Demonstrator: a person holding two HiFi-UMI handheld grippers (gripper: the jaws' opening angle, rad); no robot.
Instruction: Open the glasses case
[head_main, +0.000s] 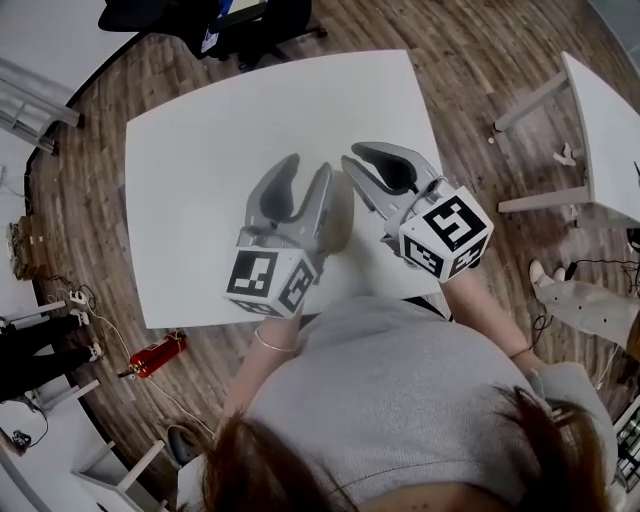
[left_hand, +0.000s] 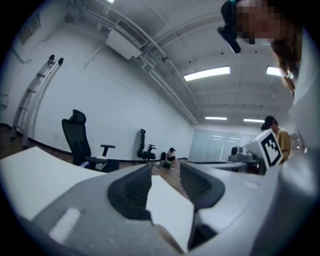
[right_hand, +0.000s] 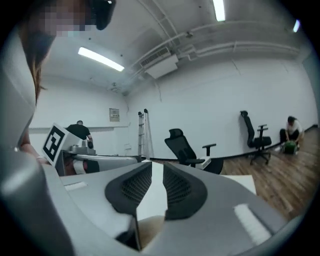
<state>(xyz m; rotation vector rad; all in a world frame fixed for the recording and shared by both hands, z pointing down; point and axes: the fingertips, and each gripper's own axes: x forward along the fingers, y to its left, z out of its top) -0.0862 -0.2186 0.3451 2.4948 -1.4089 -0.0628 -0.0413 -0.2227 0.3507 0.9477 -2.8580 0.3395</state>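
Observation:
I make out no glasses case for certain in any view. A dull beige shape (head_main: 342, 218) lies on the white table (head_main: 200, 180) between the two gripper bodies, mostly hidden by them; I cannot tell what it is. My left gripper (head_main: 306, 167) hangs above the table's near half, jaws apart with nothing between them (left_hand: 165, 170). Just to its right, my right gripper (head_main: 356, 153) points the same way. Its jaws stand a narrow gap apart (right_hand: 157, 167), with only the table showing through. Both point nearly level across the room.
A black office chair (head_main: 250, 20) stands beyond the table's far edge. A second white table (head_main: 610, 130) is at the right. A red extinguisher (head_main: 155, 355) lies on the wood floor at the near left. More chairs (left_hand: 77, 137) and people are far off.

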